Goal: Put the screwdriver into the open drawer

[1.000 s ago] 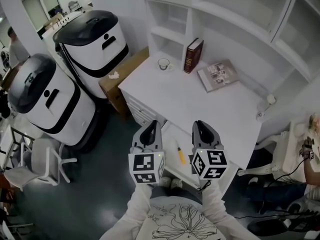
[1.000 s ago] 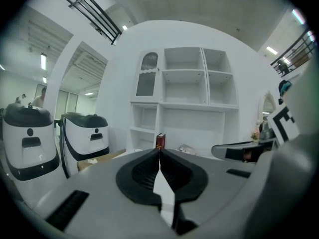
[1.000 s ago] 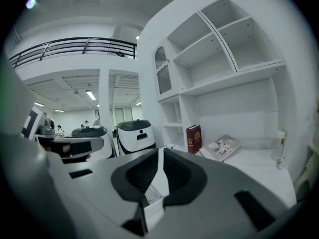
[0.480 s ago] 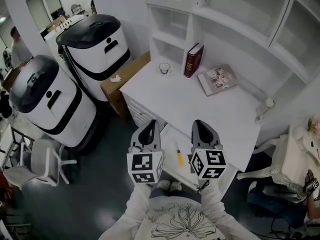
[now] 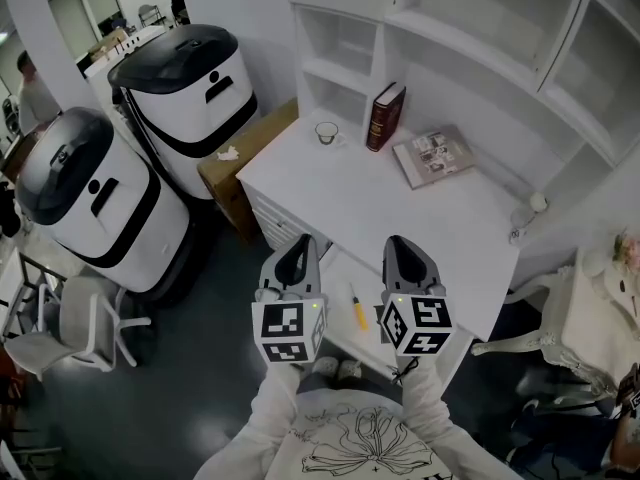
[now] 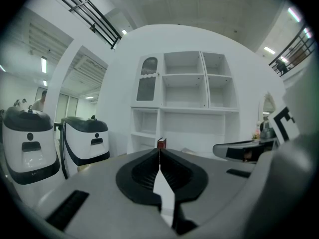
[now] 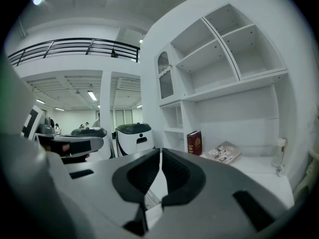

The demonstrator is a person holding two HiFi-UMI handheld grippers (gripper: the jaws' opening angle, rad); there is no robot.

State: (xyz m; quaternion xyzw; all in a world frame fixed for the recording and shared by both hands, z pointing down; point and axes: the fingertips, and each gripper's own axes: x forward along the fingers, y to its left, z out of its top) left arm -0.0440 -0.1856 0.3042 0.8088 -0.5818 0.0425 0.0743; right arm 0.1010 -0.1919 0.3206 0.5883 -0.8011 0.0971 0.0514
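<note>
Jaws on both grippers sit pressed together, nothing between them. I see L gripper (image 5: 297, 255) lower centre of head view, R gripper (image 5: 402, 253) just to its right. Screwdriver (image 5: 357, 307), yellow handle, lies in open drawer (image 5: 338, 286) between them, below desk (image 5: 400, 208) front edge.

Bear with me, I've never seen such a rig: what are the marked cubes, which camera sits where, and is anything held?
A person holds a gripping tool in each hand; the marked cubes belong to them. One camera sits on the person's head, looking down; the other two ride on the left tool and the right tool, looking along their jaws. Both tools are shut and empty. On the desk are a red book, a cup and a magazine. The yellow-handled screwdriver lies in what looks like the open drawer, between the tools.
</note>
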